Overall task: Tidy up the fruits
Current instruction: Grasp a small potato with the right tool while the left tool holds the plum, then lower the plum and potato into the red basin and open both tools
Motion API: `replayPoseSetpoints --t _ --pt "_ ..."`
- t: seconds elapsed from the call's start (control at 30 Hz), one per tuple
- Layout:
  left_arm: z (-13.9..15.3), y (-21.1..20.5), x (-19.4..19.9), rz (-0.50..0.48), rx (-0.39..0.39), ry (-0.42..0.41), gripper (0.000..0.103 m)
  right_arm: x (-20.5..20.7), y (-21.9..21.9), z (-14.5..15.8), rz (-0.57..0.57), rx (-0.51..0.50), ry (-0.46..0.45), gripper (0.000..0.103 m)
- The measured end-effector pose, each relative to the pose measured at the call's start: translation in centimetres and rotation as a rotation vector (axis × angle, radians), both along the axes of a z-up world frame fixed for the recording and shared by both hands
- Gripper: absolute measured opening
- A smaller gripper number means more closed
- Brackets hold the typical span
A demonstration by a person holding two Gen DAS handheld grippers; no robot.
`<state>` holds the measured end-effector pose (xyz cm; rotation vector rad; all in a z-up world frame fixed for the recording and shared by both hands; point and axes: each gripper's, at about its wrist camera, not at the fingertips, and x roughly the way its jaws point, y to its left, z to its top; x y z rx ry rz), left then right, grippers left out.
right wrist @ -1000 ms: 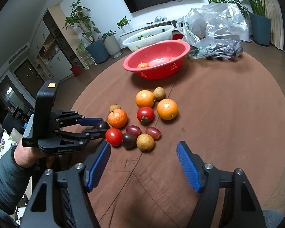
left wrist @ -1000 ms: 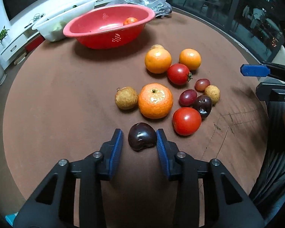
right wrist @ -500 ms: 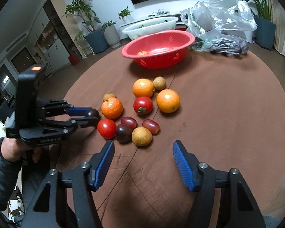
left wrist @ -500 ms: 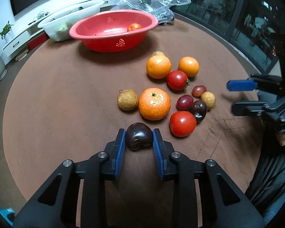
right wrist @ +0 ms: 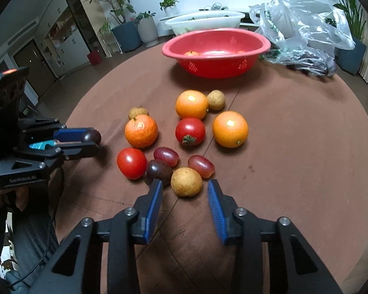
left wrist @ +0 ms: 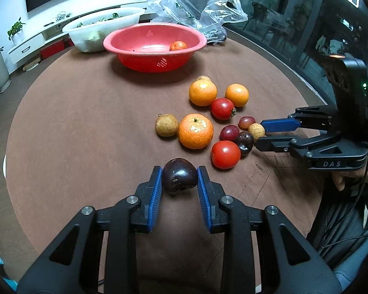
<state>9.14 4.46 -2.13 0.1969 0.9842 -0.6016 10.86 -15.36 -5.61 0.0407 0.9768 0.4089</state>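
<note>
Since a second ago the left gripper (left wrist: 179,180) has clamped onto the dark plum (left wrist: 179,175) it was straddling and raised it a little off the table, while the right gripper (right wrist: 185,191) has come in low over the fruit cluster with its jaws narrowing. The plum now sits pinched between both blue pads at its widest part, a hold that should keep so round a fruit from rolling out on the way to the red basin (left wrist: 125,42) at the far side of the brown round table (left wrist: 73,122) (one small orange (left wrist: 178,46) already lies inside). The right jaws are closing on either side of the tan longan (right wrist: 186,181), which rests between them, apparently not yet pressed; it lies at the near edge of the pile, touching a dark grape (right wrist: 158,171) and a red grape (right wrist: 201,166), so it is probably the easiest piece to lift without scattering its neighbours. Tomatoes and oranges wait beyond.
</note>
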Motion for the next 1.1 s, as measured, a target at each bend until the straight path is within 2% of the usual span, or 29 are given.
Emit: replayPoseSetpoints --t 0.23,0.77,0.97,1.1 --pt "-0.3 -0.2 0.0 -0.002 -0.007 0.007 0.026 0.4 -0.1 -0.5 -0.005 0.014 0.007 0.031" --pt "-0.1 0.0 0.3 0.014 -0.024 0.013 0.026 -0.1 -1.3 -0.1 -0.027 0.072 0.006 0.030" --pt "1.3 0.1 1.8 0.026 -0.055 -0.005 0.026 0.1 -3.9 1.6 -0.074 0.126 -0.017 0.030" --pt "3.7 -1.0 4.1 0.016 -0.071 -0.058 0.026 2.0 -7.0 3.8 -0.148 0.148 -0.049 0.030"
